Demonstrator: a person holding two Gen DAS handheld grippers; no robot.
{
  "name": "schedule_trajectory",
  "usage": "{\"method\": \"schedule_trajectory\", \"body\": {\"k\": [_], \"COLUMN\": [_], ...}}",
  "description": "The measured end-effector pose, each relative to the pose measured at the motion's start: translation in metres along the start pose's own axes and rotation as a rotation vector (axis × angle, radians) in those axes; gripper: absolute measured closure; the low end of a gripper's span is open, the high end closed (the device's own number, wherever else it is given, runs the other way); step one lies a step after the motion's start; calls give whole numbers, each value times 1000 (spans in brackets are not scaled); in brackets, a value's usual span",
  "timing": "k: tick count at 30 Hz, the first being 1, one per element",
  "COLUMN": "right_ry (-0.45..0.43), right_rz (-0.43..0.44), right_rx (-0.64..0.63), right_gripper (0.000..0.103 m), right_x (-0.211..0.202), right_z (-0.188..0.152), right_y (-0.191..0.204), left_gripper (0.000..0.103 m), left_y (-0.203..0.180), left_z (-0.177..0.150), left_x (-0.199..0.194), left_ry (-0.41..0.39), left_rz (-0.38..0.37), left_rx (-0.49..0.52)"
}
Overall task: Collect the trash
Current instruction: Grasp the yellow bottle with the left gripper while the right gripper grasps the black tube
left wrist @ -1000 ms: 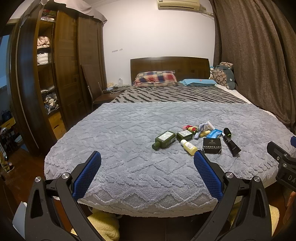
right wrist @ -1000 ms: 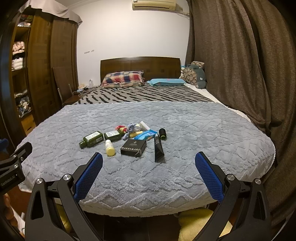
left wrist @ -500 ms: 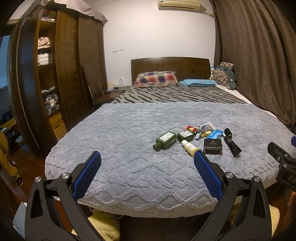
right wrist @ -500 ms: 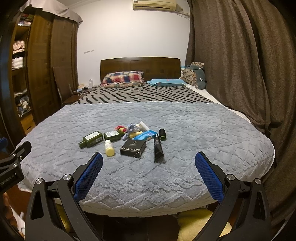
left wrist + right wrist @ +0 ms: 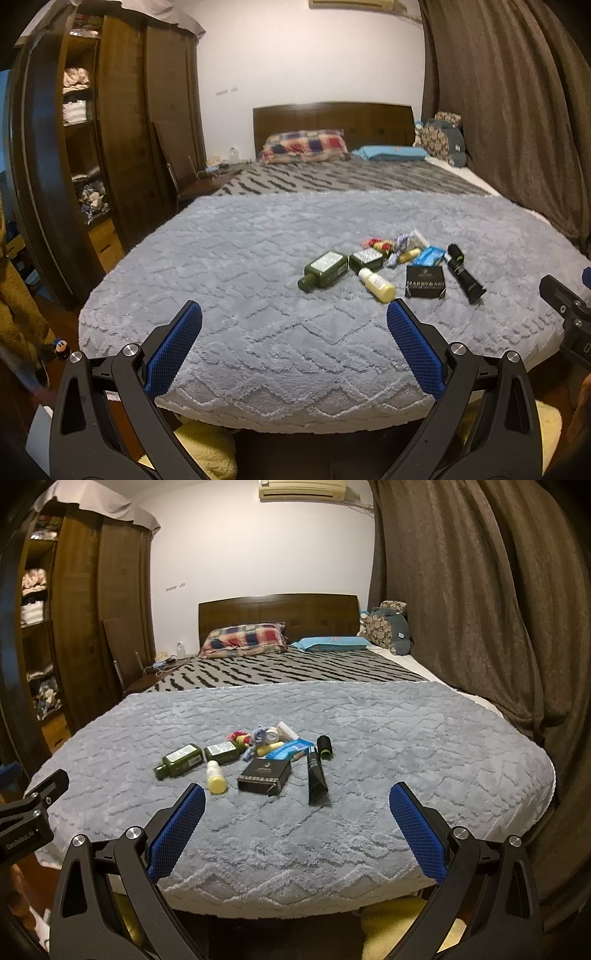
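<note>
The trash sits in one loose cluster on the grey blanket (image 5: 369,738) at the foot half of the bed, nothing picked up yet. Nearest your right gripper (image 5: 297,819), which is spread wide and empty, are the black box (image 5: 265,777) and the black tube (image 5: 316,781), lying just beside each other. The small yellow bottle (image 5: 216,781) is left of the box, with the large green bottle (image 5: 180,760) and the smaller green bottle (image 5: 221,753) behind it. I'd go for the box or tube first: come in low, straddle the narrow side, and press into the plush pile so the pads get under the edges. Your left gripper (image 5: 293,341) is also wide open and holds nothing; from its view the large green bottle (image 5: 325,269) is the closest reach. Watch the back of the heap: the blue packet (image 5: 288,748), the black spool (image 5: 325,746) and the small colourful bits are touching or overlapping, so a careless sweep shoves them around. No bin shows in either view. The wardrobe (image 5: 110,147) and curtain (image 5: 480,609) stand well apart from the work.
</note>
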State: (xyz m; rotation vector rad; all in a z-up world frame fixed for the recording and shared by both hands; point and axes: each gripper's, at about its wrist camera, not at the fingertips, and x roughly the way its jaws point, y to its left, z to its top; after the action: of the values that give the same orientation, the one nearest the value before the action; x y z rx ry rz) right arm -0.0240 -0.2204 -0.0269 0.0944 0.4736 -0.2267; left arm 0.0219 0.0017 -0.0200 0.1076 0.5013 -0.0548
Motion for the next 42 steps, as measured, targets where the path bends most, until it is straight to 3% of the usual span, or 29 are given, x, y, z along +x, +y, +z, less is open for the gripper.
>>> {"method": "schedule_trajectory", "body": {"k": [4, 7, 13, 17, 21, 28, 32, 37, 42], "right_ry": [25, 22, 134, 182, 208, 219, 217, 264, 321], "right_rz": [-19, -47, 1, -24, -40, -5, 3, 20, 35], "right_rx": [8, -29, 6, -9, 30, 35, 24, 22, 39], "right_gripper": [3, 3, 3, 3, 4, 33, 42, 54, 61], "right_x": [28, 48, 93, 117, 145, 189, 210, 240, 266], "right_z": [-12, -20, -29, -33, -25, -3, 12, 13, 5], "right_y": [-9, -12, -22, -25, -36, -41, -37, -34, -34], "left_gripper": [8, 8, 9, 9, 19, 26, 35, 53, 55], "left_y": [-4, -7, -7, -12, -25, -67, -85, -102, -108], "left_z": [-6, -11, -19, -26, -26, -8, 9, 17, 15], "left_x": [32, 60, 108, 134, 157, 193, 210, 241, 263], "left_ry": [52, 85, 175, 212, 243, 272, 270, 326, 373], "left_rz": [-42, -31, -72, -104, -164, -224, -252, -247, -262], "left_rx": [10, 40, 29, 37, 33, 67, 61, 67, 48]}}
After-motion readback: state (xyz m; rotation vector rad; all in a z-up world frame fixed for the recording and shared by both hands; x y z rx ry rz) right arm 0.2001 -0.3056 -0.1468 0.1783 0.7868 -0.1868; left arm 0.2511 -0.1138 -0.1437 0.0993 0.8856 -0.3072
